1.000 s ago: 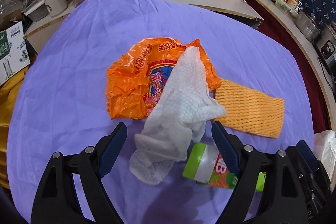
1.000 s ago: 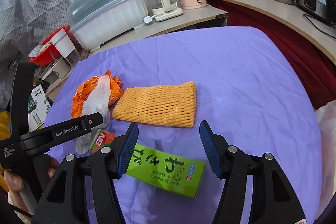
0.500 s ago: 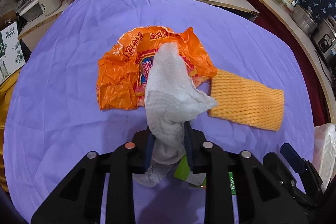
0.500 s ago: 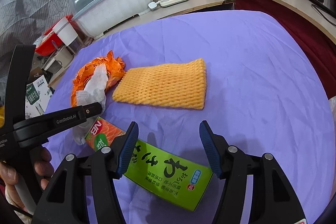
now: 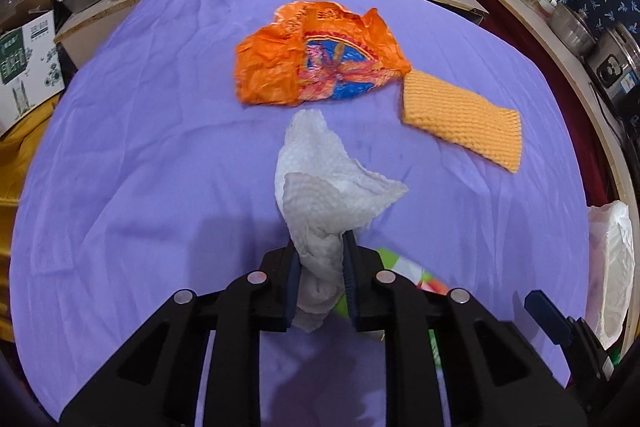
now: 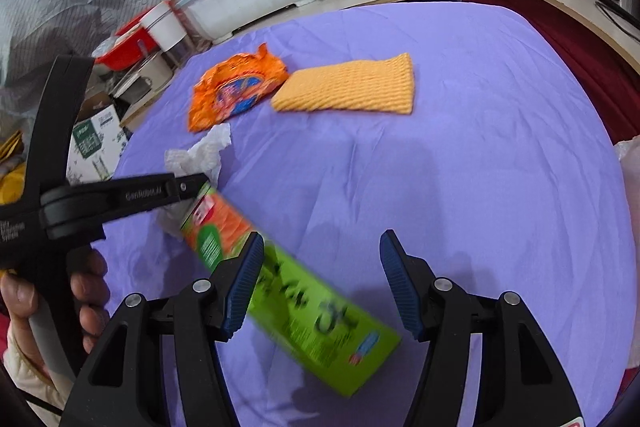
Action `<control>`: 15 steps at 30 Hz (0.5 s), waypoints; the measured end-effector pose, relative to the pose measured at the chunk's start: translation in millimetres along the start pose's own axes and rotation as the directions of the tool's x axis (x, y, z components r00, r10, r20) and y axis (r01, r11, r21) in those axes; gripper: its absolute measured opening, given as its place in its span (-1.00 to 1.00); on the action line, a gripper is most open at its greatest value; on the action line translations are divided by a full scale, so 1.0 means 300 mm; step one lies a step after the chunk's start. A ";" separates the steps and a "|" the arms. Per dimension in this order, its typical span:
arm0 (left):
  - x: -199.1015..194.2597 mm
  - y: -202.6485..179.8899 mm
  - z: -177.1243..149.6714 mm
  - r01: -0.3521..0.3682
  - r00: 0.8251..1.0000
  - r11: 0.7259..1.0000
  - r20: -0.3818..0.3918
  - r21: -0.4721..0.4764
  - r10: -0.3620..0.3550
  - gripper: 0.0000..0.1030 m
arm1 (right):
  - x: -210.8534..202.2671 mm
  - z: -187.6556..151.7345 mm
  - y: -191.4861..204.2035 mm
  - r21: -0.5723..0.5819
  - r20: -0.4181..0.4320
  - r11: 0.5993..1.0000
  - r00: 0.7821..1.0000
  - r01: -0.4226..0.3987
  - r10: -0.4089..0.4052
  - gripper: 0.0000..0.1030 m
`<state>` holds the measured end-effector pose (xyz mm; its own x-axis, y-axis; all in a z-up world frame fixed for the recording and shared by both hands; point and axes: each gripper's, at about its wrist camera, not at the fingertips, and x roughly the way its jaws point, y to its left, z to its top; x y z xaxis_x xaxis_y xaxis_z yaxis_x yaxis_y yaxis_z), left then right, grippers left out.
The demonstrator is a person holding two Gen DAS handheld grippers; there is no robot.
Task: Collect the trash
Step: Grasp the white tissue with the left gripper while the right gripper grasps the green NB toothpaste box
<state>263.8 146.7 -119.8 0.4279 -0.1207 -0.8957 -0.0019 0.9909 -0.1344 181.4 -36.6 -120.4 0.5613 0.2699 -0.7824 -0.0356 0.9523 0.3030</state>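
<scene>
Four trash pieces: tissue (image 5: 324, 195), wrapper (image 5: 316, 67), netting (image 5: 464, 115), box (image 6: 296, 287).

Purple cloth (image 5: 120, 147), matt and finely wrinkled, covers the tabletop. Crumpled white paper towel (image 5: 324, 187), embossed and soft. Orange plastic wrapper (image 5: 288, 67), glossy and creased. Yellow-orange foam net sleeve (image 5: 464, 115), ribbed, matt. Green carton (image 6: 320, 315), smooth printed card. Left tool (image 5: 319, 275): matt black plastic, ridged blue pads, metal rivets.
</scene>
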 end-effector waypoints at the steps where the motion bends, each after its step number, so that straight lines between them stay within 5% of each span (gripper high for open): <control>1: -0.015 0.009 -0.009 -0.002 1.000 1.000 0.004 -0.003 0.002 -0.65 | -0.013 -0.015 0.007 -0.004 -0.002 1.000 1.000 -0.005 0.005 0.14; 15: -0.230 0.221 -0.259 -0.097 0.995 0.995 0.034 -0.040 0.098 -0.65 | -0.099 -0.255 0.108 -0.080 -0.067 0.996 0.997 -0.033 0.028 0.14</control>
<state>163.9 216.0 -99.7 0.4562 -0.0208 -0.8896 -0.0792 0.9948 -0.0639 100.2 -2.8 -128.8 0.5034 0.3050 -0.8084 -0.1198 0.9512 0.2843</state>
